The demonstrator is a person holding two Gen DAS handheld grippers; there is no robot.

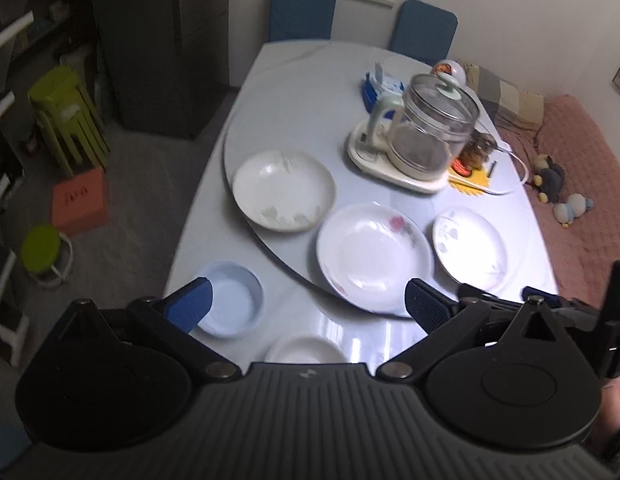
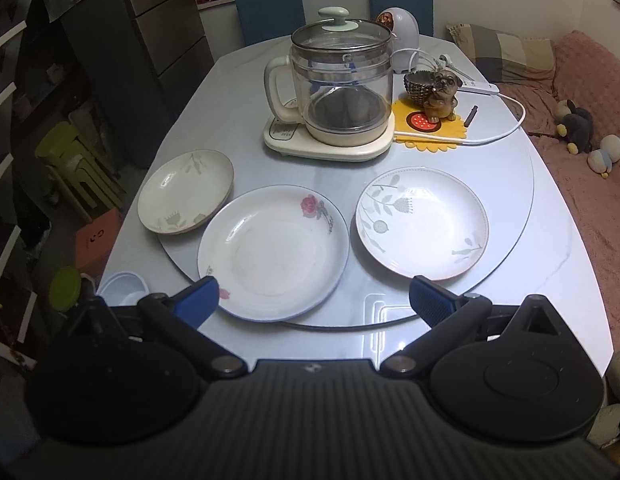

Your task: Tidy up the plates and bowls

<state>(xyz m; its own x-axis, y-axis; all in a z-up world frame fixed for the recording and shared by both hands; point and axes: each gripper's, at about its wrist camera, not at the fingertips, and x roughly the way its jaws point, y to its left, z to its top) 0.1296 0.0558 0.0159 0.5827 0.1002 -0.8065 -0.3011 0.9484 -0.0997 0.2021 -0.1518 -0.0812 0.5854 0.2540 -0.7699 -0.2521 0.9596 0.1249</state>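
Note:
Three plates lie on the glass turntable: a cream plate [image 1: 284,190] [image 2: 186,191] at the left, a rose-patterned plate [image 1: 373,258] [image 2: 273,252] in the middle, and a leaf-patterned plate [image 1: 469,249] [image 2: 421,222] at the right. A light blue bowl [image 1: 234,305] [image 2: 122,286] and a white bowl [image 1: 306,350] sit on the table near the front edge. My left gripper [image 1: 308,306] is open and empty above the bowls. My right gripper [image 2: 314,298] is open and empty just in front of the rose plate.
A glass kettle [image 2: 341,84] on its base stands behind the plates, with a yellow mat, a dog figurine [image 2: 441,94] and a white cable beside it. Two blue chairs [image 2: 270,10] stand at the far end. Green stools [image 1: 66,116] and an orange box are on the floor at the left.

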